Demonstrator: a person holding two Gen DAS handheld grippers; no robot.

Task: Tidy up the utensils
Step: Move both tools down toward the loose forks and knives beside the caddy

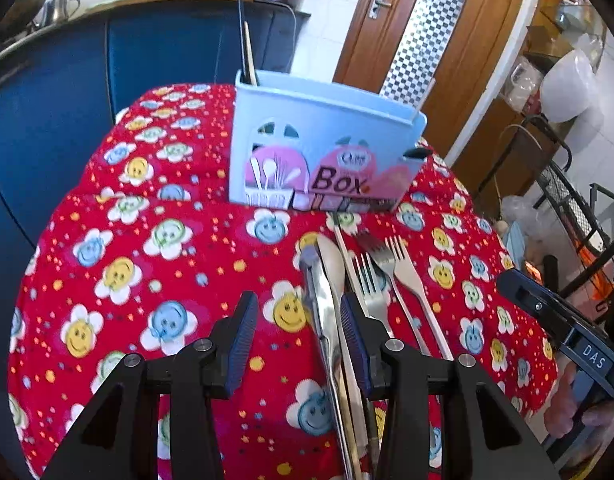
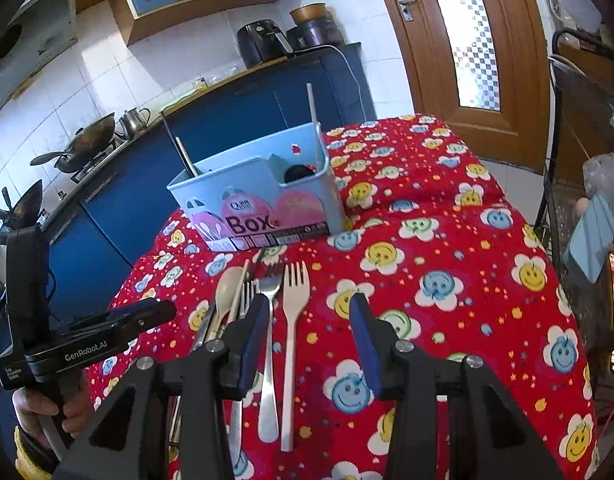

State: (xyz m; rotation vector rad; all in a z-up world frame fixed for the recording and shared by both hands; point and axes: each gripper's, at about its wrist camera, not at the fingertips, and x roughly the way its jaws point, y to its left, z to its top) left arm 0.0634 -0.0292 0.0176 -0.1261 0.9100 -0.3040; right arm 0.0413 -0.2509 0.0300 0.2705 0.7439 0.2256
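Left hand-held gripper (image 1: 300, 334) has jaws apart, nothing clamped, hanging low over the red cloth (image 1: 179, 264) with the tongs (image 1: 321, 300) just inside its right finger. Right hand-held gripper (image 2: 310, 338) also has jaws apart and empty; the white fork (image 2: 293, 320) lies between its fingers from this view, and the metal fork (image 2: 269, 344) sits right by the left finger.

Utensils lie bunched side by side on the cloth-covered counter, in front of the box (image 2: 259, 196): spoon (image 2: 227, 292), tongs, a chopstick (image 1: 347, 256), forks. Several touch or overlap at the handles.

Risks, as I judge them:
- Crowding: closing on one piece likely catches a neighbour too, so two lift and one drops.
- Left finger may land on top of the tongs instead of beside them, pushing them sideways into the spoon.
- Soft, quilted cloth: fingertips could snag or bunch the fabric and drag the whole row.
- Thin flat handles give little to grip; a slip mid-lift is plausible.
- Both grippers work the same small cluster, close together, so a bump between them is possible.
- Box is light plastic with items already standing in it; a clumsy insertion could tip or shove it.
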